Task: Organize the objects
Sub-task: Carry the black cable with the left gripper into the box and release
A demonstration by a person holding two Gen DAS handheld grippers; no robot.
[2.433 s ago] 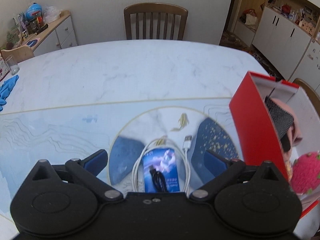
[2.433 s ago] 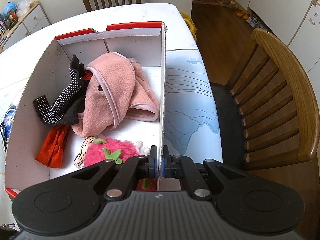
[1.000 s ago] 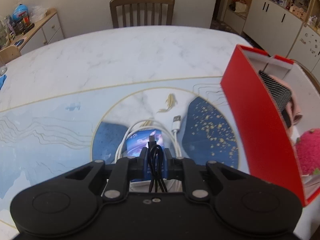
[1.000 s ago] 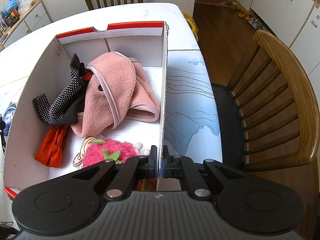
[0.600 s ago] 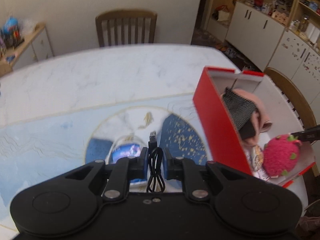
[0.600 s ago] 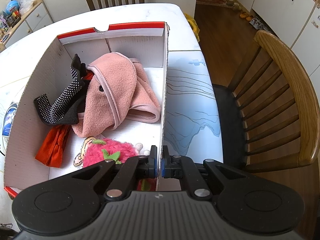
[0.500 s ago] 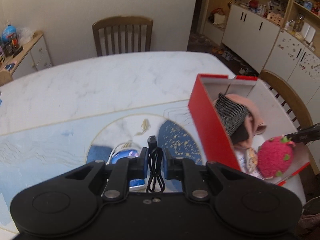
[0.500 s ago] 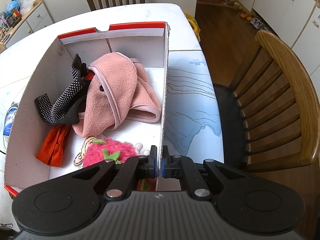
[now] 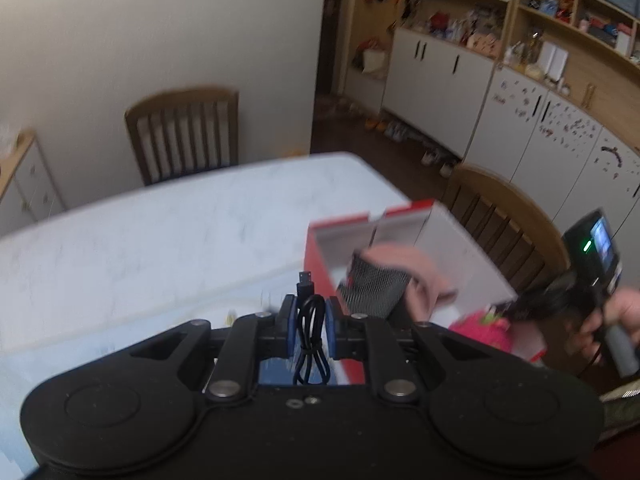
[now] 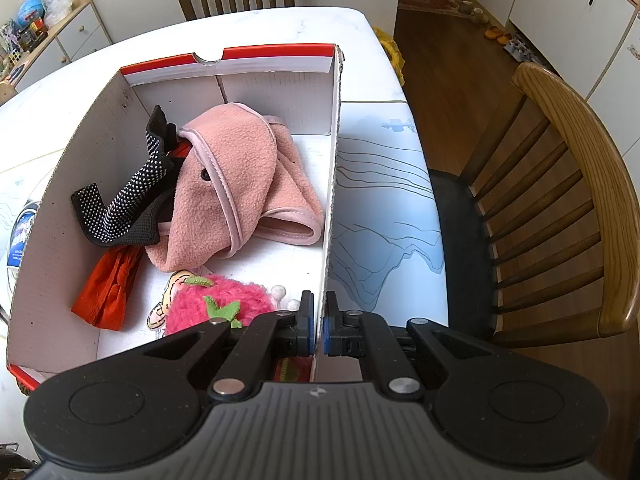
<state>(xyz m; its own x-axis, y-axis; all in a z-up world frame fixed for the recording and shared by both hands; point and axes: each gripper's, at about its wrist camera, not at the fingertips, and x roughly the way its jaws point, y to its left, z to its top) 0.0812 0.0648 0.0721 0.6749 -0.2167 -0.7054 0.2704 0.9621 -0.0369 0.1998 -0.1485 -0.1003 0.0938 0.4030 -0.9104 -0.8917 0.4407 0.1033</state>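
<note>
Black cable point(image 9: 309, 332) is sitting coiled between the left gripper point(image 9: 308, 326)'s blue pads, clamped there with its plug poking up past the tips — lifted clear of the table point(image 9: 160, 232), where a second ago it was lying low over the mat. Right gripper point(image 10: 319, 326) is pinching the red box point(image 10: 328, 216)'s side wall, unmoved.

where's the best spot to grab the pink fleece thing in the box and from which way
Probably the raised rounded hump at the middle of the pink fleece, coming straight down from above. It bulges highest there with open space overhead, while the dotted black fabric overlaps its left side, and box walls block sideways approaches.
</note>
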